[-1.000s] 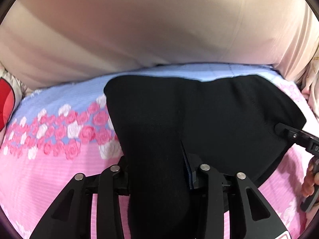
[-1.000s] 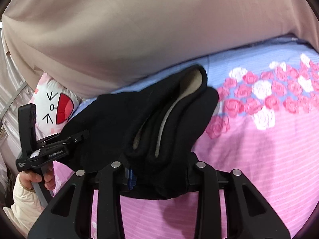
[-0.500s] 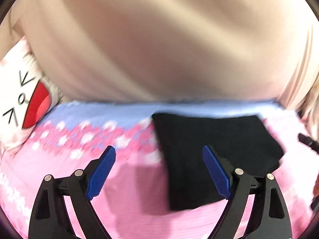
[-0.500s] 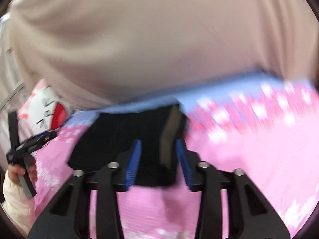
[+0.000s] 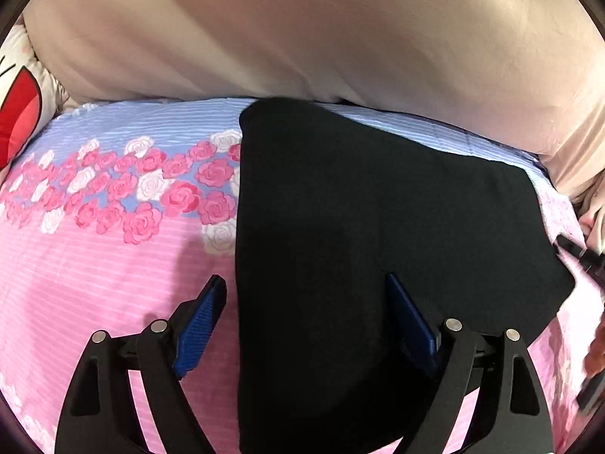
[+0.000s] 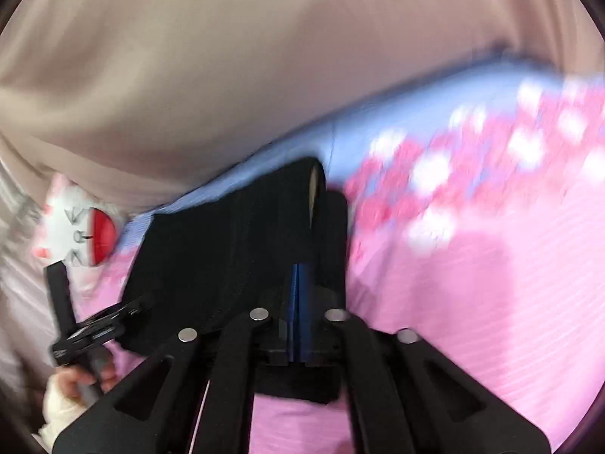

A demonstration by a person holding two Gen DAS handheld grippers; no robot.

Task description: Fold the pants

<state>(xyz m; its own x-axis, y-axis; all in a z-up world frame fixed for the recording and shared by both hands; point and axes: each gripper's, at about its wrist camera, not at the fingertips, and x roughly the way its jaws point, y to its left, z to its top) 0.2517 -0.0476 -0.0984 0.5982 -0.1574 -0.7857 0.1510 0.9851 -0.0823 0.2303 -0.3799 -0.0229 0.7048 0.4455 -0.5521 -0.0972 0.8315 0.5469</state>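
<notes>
The black pants point(image 5: 359, 227) lie folded into a flat block on the pink flowered bedsheet point(image 5: 94, 283). My left gripper point(image 5: 306, 302) is open, its blue pads point(image 5: 200, 325) astride the near left edge of the pants, holding nothing. In the blurred right wrist view the pants point(image 6: 234, 249) lie ahead with a pale lining showing at their far right corner. My right gripper point(image 6: 298, 276) is shut, blue pads pressed together with nothing between them, just over the pants' near right edge. The left gripper also shows in the right wrist view point(image 6: 94, 325).
A beige curtain point(image 5: 302, 30) hangs along the far side of the bed. A white cartoon-face pillow point(image 5: 19, 106) lies at the left; it also shows in the right wrist view point(image 6: 75, 234). The sheet turns blue point(image 5: 151, 121) towards the curtain.
Both grippers let go of the pants, which now lie flat. The left gripper opened and came back close over the pants. The right gripper opened, then shut empty.
</notes>
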